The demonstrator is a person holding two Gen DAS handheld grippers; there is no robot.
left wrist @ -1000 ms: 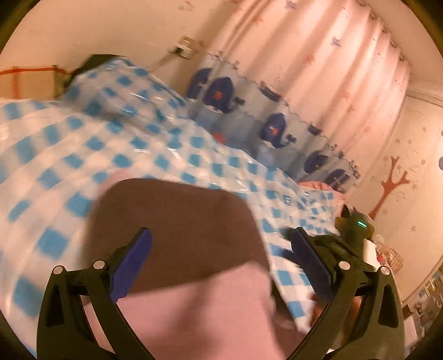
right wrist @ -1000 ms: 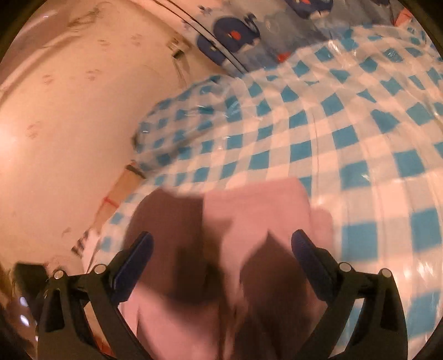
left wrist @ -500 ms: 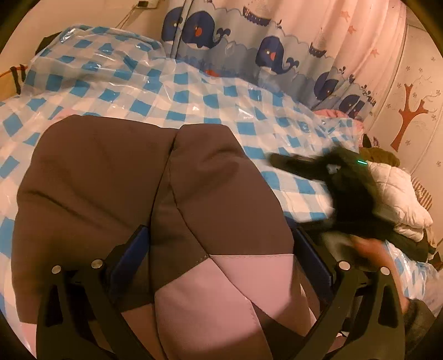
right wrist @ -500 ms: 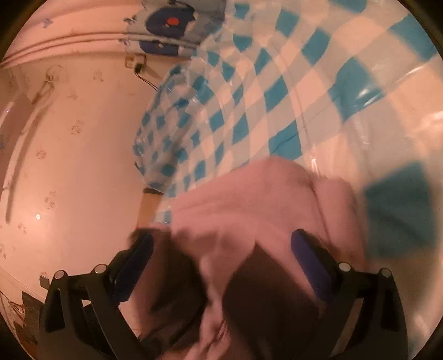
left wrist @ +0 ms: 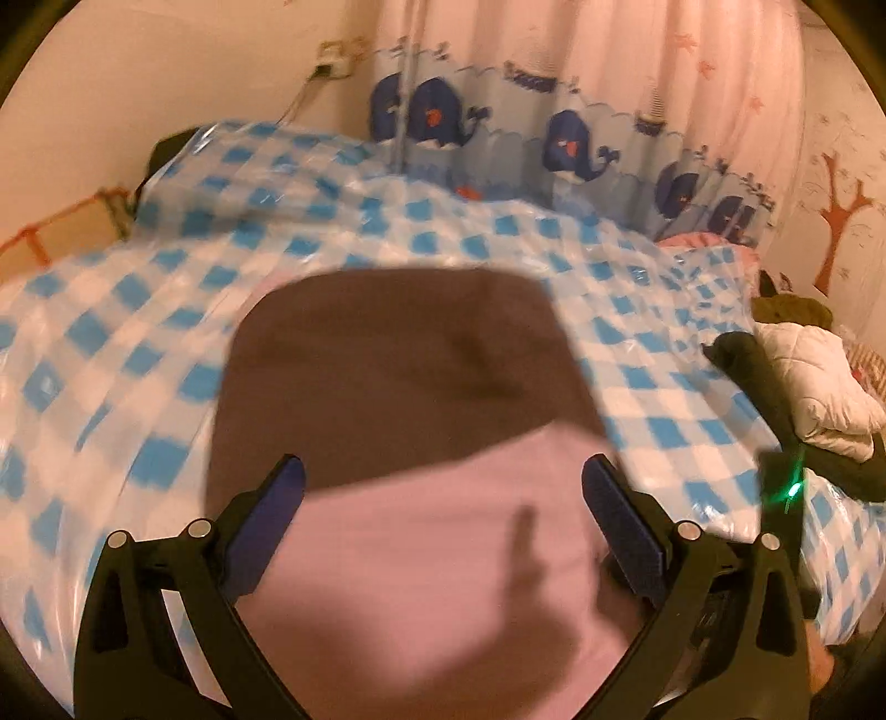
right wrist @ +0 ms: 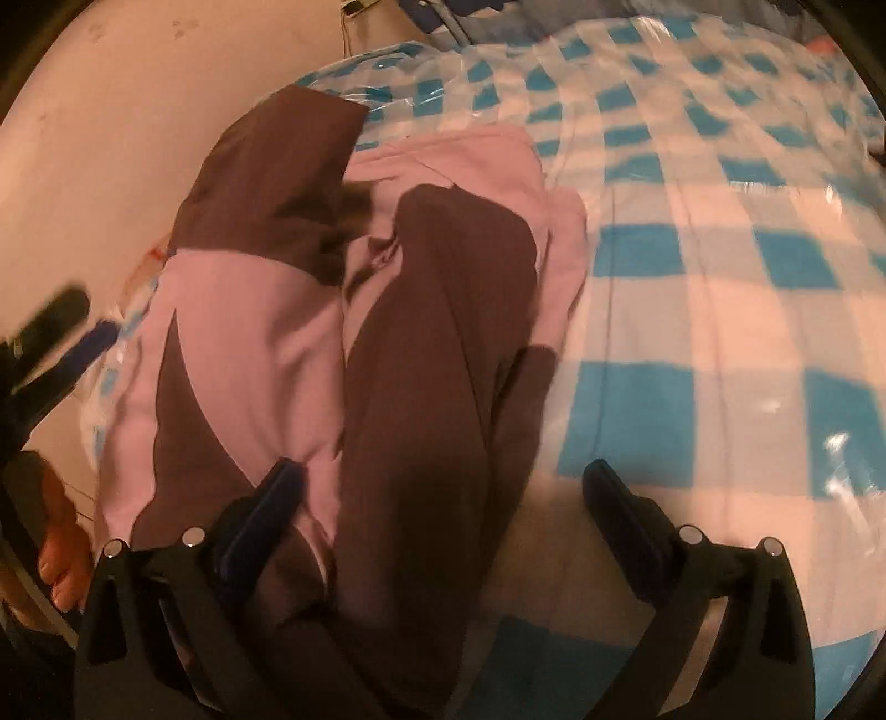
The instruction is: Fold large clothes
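While lying bunched on checkered cover (right wrist: 692, 310), garment (right wrist: 421, 354) looks partly folded; left gripper (left wrist: 443, 520), right gripper (right wrist: 443, 509) spread apart, empty; squaring up remains.

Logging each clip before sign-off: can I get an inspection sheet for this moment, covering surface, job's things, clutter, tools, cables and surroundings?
Surface: bed under a blue-and-white checked plastic sheet, wrinkled and shiny.
Job's things: brown-and-pink garment bunched on the sheet, partly folded, layers overlapping.
Clutter: white padded jacket and a dark green item at the bed's far right edge.
Tools: left tool open over the garment's pink panel; right tool open, a brown fold between its fingers, not pinched.
Cables: a cord hangs from a wall socket behind the bed.
Surroundings: whale-print curtain, pink curtain above it, tree sticker on the wall.
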